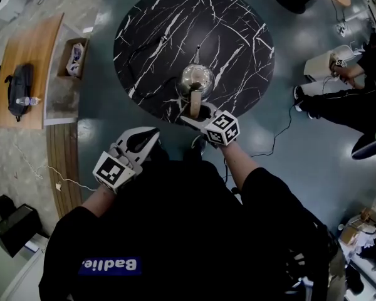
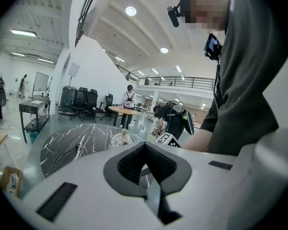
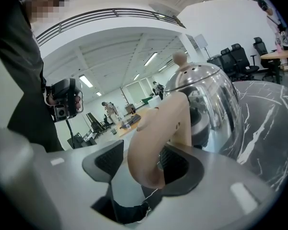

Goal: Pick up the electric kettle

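Round black marble surface (image 1: 150, 36), white-veined, on a grey-blue floor in an open hall. The kettle (image 1: 197, 79) stands upright on the near half of it, steel body with a knobbed lid and a tan handle (image 1: 195, 99) facing the person.

Step in hand: the grasp. The right gripper (image 1: 199, 113) is set around the handle, low on its curve. Its fingers are spread, and a gap shows between the handle and the finger on the left of its own view, so they are not clenched yet. The left gripper (image 1: 151, 133) hangs off the near edge, left of the kettle and well apart from it. Its fingers are pressed together on nothing.

Next move, as I judge it: close the right fingers firmly on the handle, then lift straight up. The grip sits off to one side of the body's weight, so the kettle may swing or tip about the fingers. A firm clamp and a slow rise seem wise.

Hard to make out:
- The handle covers the other right finger's pad — contact there cannot be told.
- The kettle's foot is hidden under its body in the head view, and the right gripper cuts it off in its own view, so any separate base goes unseen.
- Water level is unknown.
- A thin line on the surface left of the kettle may be a cord — too fine to say.
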A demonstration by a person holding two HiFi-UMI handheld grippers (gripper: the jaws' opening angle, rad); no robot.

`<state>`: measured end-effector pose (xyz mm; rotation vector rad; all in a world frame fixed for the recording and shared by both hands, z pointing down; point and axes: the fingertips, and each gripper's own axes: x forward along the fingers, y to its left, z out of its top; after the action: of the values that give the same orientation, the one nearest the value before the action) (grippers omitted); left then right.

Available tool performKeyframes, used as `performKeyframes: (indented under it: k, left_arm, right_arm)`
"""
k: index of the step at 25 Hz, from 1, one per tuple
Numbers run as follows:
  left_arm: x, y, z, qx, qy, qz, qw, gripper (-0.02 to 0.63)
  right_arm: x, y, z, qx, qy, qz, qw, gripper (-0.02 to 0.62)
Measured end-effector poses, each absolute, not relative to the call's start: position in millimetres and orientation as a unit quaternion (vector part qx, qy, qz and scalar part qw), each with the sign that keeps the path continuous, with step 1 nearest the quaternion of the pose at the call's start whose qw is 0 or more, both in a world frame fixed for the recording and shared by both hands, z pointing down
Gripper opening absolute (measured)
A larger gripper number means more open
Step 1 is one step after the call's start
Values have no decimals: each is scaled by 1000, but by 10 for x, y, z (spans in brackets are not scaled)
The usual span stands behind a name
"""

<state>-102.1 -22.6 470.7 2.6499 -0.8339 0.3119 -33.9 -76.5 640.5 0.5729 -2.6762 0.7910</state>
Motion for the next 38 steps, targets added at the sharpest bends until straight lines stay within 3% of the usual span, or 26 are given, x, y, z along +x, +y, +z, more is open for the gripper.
performKeyframes:
  k: [8, 17, 38]
  left_arm:
    - [-1069, -217, 4757, 930, -301, 111, 182, 6]
    - [-1112, -196, 4823, 927, -311, 98, 185, 6]
    - [-1076, -128, 4788, 930, -302, 106, 179, 6]
  right_arm:
    - [-375, -784, 6451, 206, -930, 267, 145, 221]
    - [-371, -834, 6486, 231, -928, 250, 153, 152]
    - [-395, -848, 6441, 246, -934, 203, 163, 126]
